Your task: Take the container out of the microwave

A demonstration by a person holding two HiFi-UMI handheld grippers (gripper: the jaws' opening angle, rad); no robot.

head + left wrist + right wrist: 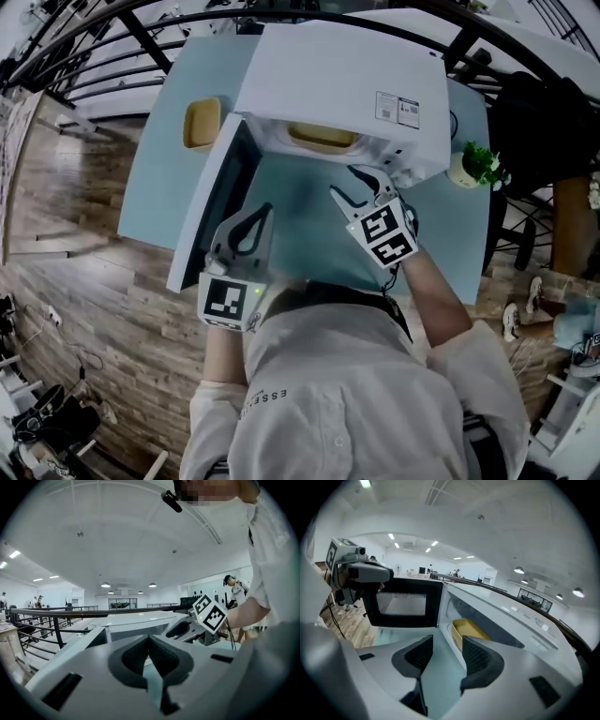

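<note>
The white microwave stands on the pale blue table with its door swung open to the left. A yellow container sits inside the cavity, and the right gripper view shows the container just past the opening. My right gripper is open and empty in front of the opening, a short way from the container; its jaws stand apart. My left gripper hangs shut and empty by the door's lower edge, pads pressed together.
A second yellow tray lies on the table left of the microwave. A small potted plant stands at the microwave's right. Black railings curve behind the table. Wooden floor lies to the left.
</note>
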